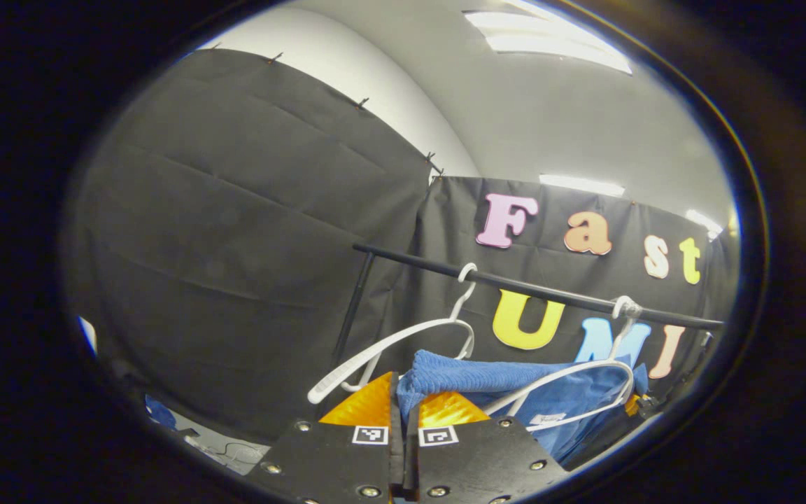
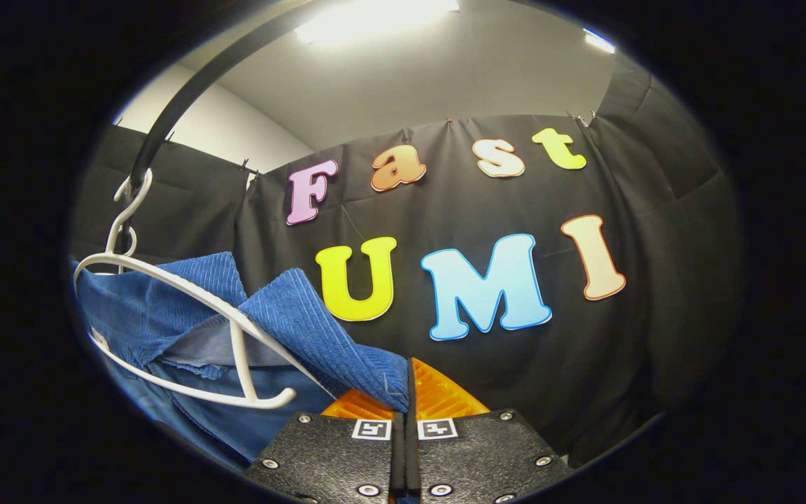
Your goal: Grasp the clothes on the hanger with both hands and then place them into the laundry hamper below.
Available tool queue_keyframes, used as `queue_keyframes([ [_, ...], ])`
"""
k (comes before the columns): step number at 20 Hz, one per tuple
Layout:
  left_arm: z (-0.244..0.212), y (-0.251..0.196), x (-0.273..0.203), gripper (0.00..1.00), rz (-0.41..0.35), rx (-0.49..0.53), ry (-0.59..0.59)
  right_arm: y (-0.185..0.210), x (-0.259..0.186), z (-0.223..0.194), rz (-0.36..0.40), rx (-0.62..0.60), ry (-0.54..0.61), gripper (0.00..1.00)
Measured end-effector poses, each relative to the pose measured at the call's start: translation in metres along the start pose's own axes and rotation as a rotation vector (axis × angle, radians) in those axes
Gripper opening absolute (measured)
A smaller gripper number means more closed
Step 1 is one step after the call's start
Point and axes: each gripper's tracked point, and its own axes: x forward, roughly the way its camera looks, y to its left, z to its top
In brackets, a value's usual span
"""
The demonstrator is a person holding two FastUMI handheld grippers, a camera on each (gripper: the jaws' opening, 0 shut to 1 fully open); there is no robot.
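- We cannot see the lower part of the blue garment [image 1: 515, 381] in the left gripper view; it runs out of the picture below and to the right of the left gripper [image 1: 403, 409].
- In the right gripper view the same garment's body is cut off to the lower left of the right gripper [image 2: 406, 395], so we cannot tell its full length.
- We find the left gripper's fingers drawn together on a fold of the blue cloth, which rises from between them.
- The right gripper's fingers are likewise closed, with a ribbed blue edge pinched between them.
- The garment hangs on a white hanger [image 1: 571, 392] ahead and right of the left gripper; its top edge lies roughly level, running away rightwards.
- Seen from the right gripper, the cloth slopes up and to the left toward the hanger.
- A second, bare white hanger [image 1: 389, 346] hangs tilted just left of the left gripper's tips.
- Both hooks sit on a black rail [image 1: 536, 288] above the grippers.
- The black booth wall [image 1: 235, 245] stands behind; there is open room right of the right gripper.
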Motion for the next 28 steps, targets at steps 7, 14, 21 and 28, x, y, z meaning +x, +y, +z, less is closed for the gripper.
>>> queue_keyframes([
  [7, -0.032, 0.007, 0.023, 0.01, -0.059, -0.013, 0.092, -0.001, 0.002, 0.011, 0.005, -0.049, -0.061, 0.0],
  [14, -0.056, -0.002, 0.034, 0.01, -0.108, -0.004, 0.108, -0.003, 0.012, 0.001, -0.019, -0.072, -0.044, 0.0],
  [21, -0.069, 0.009, 0.03, 0.01, -0.089, -0.046, 0.121, -0.008, 0.017, -0.016, 0.007, -0.12, -0.006, 0.0],
  [28, -0.098, 0.013, 0.012, 0.01, -0.066, -0.048, 0.184, -0.015, 0.01, -0.035, -0.006, -0.094, 0.05, 0.0],
])
